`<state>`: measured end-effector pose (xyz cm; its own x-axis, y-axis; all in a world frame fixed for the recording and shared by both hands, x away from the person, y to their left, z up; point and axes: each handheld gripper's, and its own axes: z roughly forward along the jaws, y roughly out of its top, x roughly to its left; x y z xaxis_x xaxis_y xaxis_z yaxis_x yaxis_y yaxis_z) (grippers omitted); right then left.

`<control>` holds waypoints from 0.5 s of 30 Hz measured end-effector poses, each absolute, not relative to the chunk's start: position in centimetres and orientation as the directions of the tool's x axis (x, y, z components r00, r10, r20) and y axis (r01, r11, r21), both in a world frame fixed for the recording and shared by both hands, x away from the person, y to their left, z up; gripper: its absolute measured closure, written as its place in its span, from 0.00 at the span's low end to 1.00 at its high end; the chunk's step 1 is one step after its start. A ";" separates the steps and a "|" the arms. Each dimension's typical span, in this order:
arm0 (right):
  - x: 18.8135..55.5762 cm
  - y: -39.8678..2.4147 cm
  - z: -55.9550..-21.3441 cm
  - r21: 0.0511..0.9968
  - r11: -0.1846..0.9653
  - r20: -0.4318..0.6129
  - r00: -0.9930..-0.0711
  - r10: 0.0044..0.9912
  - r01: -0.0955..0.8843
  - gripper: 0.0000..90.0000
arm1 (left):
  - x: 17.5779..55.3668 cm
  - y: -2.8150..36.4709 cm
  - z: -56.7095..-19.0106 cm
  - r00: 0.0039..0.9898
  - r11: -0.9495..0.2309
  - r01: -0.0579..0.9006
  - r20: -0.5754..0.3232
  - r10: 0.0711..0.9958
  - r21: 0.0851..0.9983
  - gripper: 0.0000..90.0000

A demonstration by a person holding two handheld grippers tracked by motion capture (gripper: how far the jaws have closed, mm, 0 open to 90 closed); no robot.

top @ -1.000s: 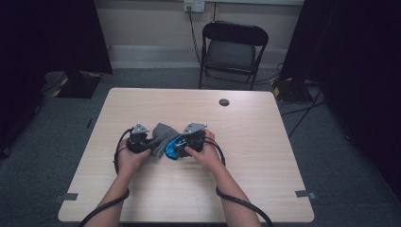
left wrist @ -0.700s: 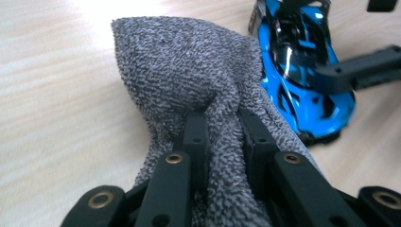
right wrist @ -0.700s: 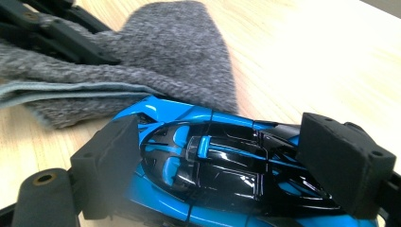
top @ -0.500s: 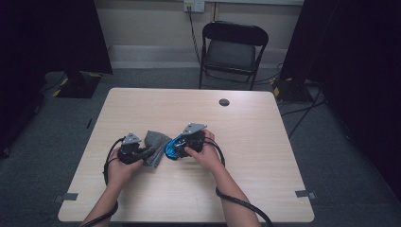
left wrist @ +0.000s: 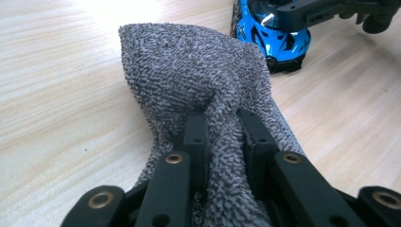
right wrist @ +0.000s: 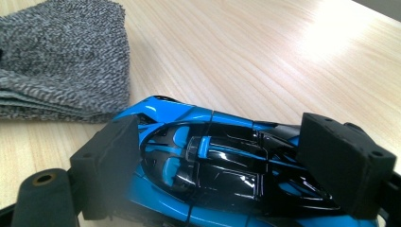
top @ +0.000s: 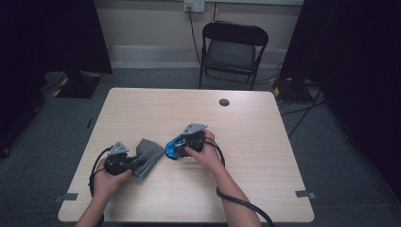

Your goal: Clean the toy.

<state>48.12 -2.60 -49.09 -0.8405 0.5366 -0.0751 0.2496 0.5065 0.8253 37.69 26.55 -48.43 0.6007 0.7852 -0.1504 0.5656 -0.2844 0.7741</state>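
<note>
L gripper [top: 135,161] jaws pinch the cloth [top: 147,155] for wiping; R gripper [top: 176,149] jaws clamp the car [right wrist: 213,165] steady on the counter [top: 246,142].

Grey terry cloth [left wrist: 198,80], folded into several layers, coarse looped weave. Bunched at one end, pinched there and raised slightly; far end spread flat on light wooden tabletop [top: 265,142]. Located at front left of table.

Blue and black toy car [right wrist: 213,165], glossy, low sports body with dark canopy. Upright on tabletop, just beside cloth, apart from it.
</note>
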 end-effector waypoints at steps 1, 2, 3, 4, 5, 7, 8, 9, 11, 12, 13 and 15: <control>48.1 -2.6 -49.1 0.825 0.506 -0.074 -0.840 0.538 0.252 0.15 | 37.6 26.7 -48.4 0.597 -0.275 0.565 -0.156 0.787 0.778 0.84; 48.1 -2.6 -49.0 0.824 0.508 -0.073 -0.840 0.538 0.253 0.15 | 37.6 26.8 -48.3 0.599 -0.274 0.565 -0.158 0.785 0.778 0.84; 48.2 -2.6 -49.0 0.821 0.510 -0.072 -0.841 0.536 0.255 0.15 | 37.4 26.8 -48.2 0.595 -0.265 0.564 -0.162 0.787 0.782 0.84; 48.2 -2.6 -49.0 0.820 0.511 -0.072 -0.840 0.537 0.257 0.15 | 37.4 26.8 -48.2 0.596 -0.264 0.561 -0.161 0.786 0.785 0.84; 48.2 -2.5 -48.9 0.818 0.514 -0.073 -0.840 0.537 0.258 0.15 | 37.3 26.8 -48.1 0.597 -0.258 0.560 -0.168 0.784 0.787 0.84; 48.2 -2.5 -48.8 0.808 0.526 -0.074 -0.842 0.535 0.264 0.15 | 37.2 26.9 -47.7 0.597 -0.248 0.553 -0.171 0.784 0.795 0.84; 48.2 -2.4 -48.7 0.804 0.531 -0.072 -0.841 0.536 0.269 0.16 | 37.1 26.9 -47.6 0.599 -0.243 0.552 -0.177 0.781 0.797 0.84; 48.2 -2.4 -48.5 0.800 0.536 -0.074 -0.843 0.533 0.269 0.16 | 37.1 26.9 -47.4 0.601 -0.246 0.551 -0.174 0.780 0.798 0.84; 48.1 -2.5 -48.2 0.798 0.538 -0.063 -0.849 0.524 0.272 0.16 | 37.0 26.9 -47.1 0.603 -0.236 0.543 -0.178 0.778 0.806 0.84; 48.0 -2.6 -48.0 0.798 0.537 -0.059 -0.850 0.523 0.274 0.16 | 36.9 26.9 -46.9 0.606 -0.235 0.538 -0.178 0.775 0.809 0.84; 47.9 -2.8 -47.8 0.801 0.532 -0.058 -0.850 0.524 0.274 0.17 | 36.9 26.9 -46.8 0.607 -0.235 0.535 -0.176 0.775 0.812 0.84; 47.9 -3.3 -47.4 0.806 0.518 -0.036 -0.850 0.526 0.286 0.17 | 36.8 26.8 -46.6 0.614 -0.233 0.529 -0.180 0.768 0.816 0.84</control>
